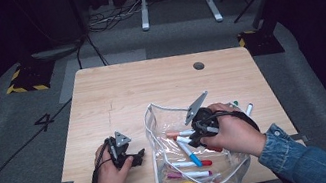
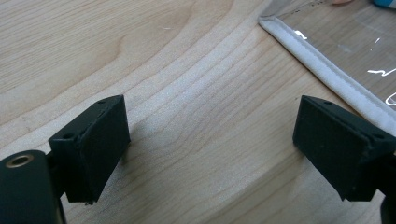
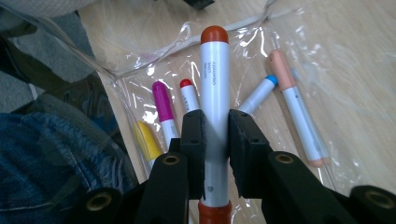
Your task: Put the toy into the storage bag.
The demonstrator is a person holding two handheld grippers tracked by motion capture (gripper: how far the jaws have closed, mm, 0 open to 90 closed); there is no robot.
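Orange-capped marker point(image 3: 214, 107): white barrel, clamped between the pads of the right tool point(image 3: 215, 140), cap end pointing away from the hand, held above the clear plastic pouch point(image 3: 327, 60). Jaws pinch the barrel at about mid-length; a second orange end shows below the pads.

Pouch lies flat on the wooden table point(image 1: 116, 94), right of centre, white-edged mouth toward the left tool point(image 1: 134, 158). In the high view the right tool point(image 1: 195, 139) is over the pouch point(image 1: 155, 118).

In the right gripper view, seen through the plastic: yellow-capped marker point(image 3: 147, 140), magenta-capped marker point(image 3: 163, 107), red-capped marker point(image 3: 189, 93), blue-capped marker point(image 3: 259, 93), peach-capped marker point(image 3: 294, 102). All lie loose, roughly fanned, not touching the held marker.

Two more markers point(image 1: 242, 107) rest on the table just beyond the right hand point(image 1: 231, 132).

Left tool point(image 2: 210, 149): released, jaws wide apart, nothing between them, low over bare table beside the pouch's white seam point(image 2: 322, 70). Left hand point(image 1: 109, 174) rests on the table near its front edge.
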